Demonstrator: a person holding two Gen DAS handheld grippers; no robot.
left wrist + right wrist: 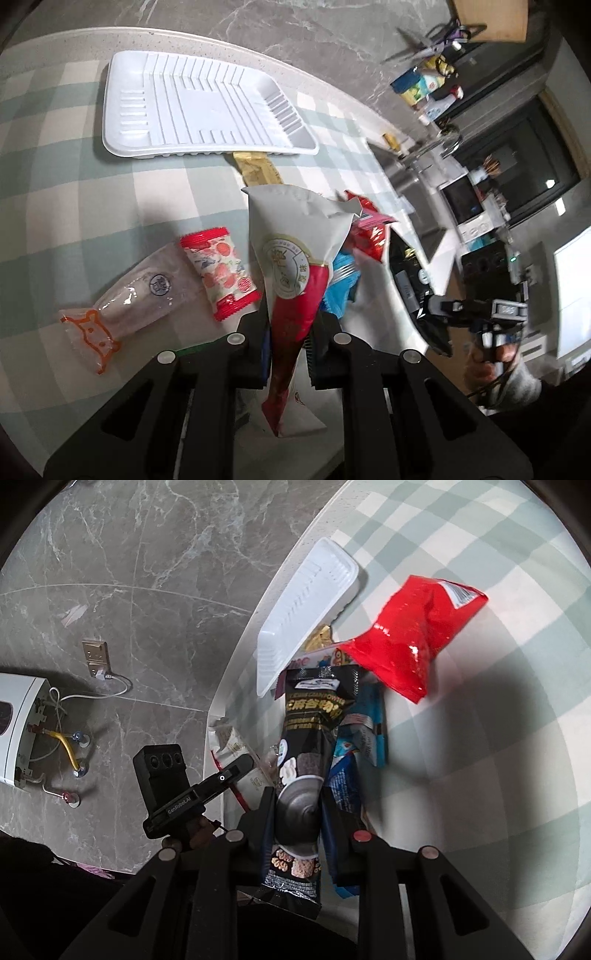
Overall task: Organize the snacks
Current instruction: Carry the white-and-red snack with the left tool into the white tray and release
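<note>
White tray [207, 107] bare at 11 o'clock; cloth [44, 206] open at 9; snack pile [354, 236] blocks 1.

Bright daylight, soft shadows on the tablecloth [480, 738], fisheye-warped dark edges, slight blur.

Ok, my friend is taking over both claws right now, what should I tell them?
Left claw: shut on the white-and-red packet, held up over the table.
Right claw: shut on the black snack bar packet.
White tray: nothing in it yet, with a gold packet poking out from under its edge.
Still loose on the checked tablecloth: red bag, blue packet, peach-print packet, clear packet.
Left to do: probably put both held packets into the tray, then the rest.
</note>
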